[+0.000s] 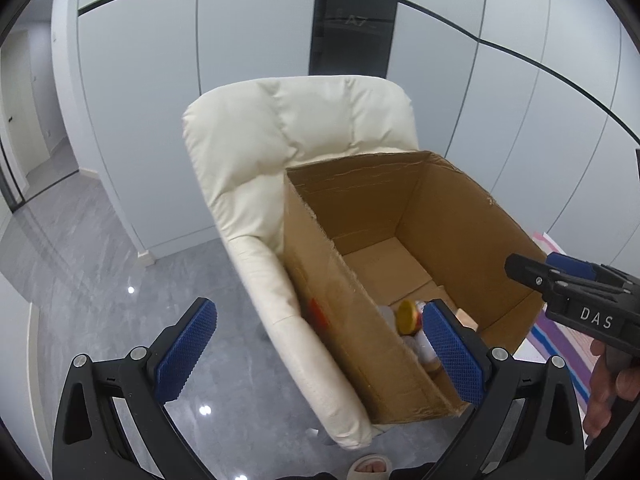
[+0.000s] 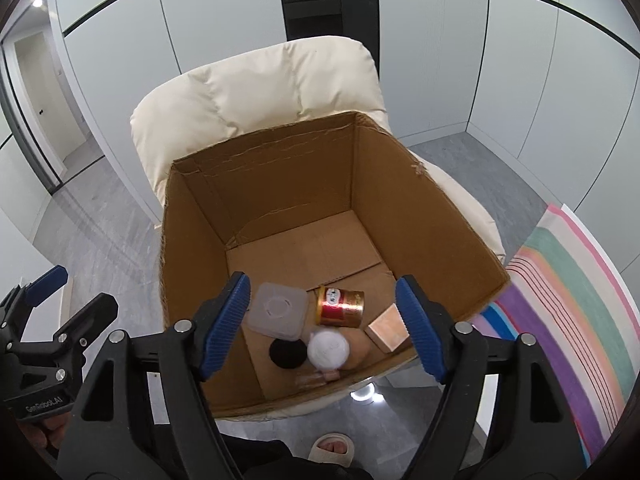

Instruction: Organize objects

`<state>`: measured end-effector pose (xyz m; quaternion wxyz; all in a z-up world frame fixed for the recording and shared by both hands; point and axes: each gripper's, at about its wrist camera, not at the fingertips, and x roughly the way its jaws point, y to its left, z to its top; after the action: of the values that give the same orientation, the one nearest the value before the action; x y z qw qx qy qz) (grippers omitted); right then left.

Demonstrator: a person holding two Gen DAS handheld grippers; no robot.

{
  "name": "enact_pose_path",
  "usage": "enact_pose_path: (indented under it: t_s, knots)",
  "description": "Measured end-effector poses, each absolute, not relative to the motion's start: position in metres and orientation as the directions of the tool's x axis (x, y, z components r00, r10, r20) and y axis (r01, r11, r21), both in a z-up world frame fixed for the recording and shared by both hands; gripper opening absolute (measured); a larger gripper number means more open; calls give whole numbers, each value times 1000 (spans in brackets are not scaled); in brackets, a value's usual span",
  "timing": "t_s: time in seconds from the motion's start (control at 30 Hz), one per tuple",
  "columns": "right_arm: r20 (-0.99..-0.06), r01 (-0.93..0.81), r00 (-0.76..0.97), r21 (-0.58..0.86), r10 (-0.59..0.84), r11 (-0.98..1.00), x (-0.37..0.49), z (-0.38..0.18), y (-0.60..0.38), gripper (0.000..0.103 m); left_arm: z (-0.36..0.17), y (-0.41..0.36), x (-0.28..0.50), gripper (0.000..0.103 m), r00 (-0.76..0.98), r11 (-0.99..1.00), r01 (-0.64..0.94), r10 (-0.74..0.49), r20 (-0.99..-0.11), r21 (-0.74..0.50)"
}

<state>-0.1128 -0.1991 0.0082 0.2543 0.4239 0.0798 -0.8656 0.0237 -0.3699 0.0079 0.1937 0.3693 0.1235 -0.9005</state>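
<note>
R hand-held gripper (image 2: 322,326) half open, empty | L hand-held gripper (image 1: 320,354) wide open, empty | risk: you clip box (image 2: 280,168) rim, tips off chair (image 2: 256,84)

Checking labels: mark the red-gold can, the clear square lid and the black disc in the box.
red-gold can (image 2: 342,307): right wrist view, its side label.
clear square lid (image 2: 278,310): right wrist view, centre of its top.
black disc (image 2: 286,353): right wrist view, its middle.

Brown cardboard box (image 2: 400,184) on cream armchair (image 2: 256,84) — red-and-gold can (image 2: 340,306), blue fingers (image 2: 224,320), striped pastel mat (image 2: 572,304)
</note>
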Motion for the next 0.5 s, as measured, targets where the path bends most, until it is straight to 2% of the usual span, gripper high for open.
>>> enact_pose_path:
  t_s: [0.23,0.33,0.5]
  knots:
    - [-782,522,-501,68,-370,-850,-109,6,-203,80,8,-373,23,103,-652,-892,446,-262,-711,-80]
    - [-782,521,-503,65,-368,-851,-110,6,-200,89,7,-370,20,103,-652,-894,441,-258,-713,-79]
    - [-778,515,-511,65,-367,-855,-112,7,-189,89,6,-362,14,103,-652,-898,433,-252,-715,-79]
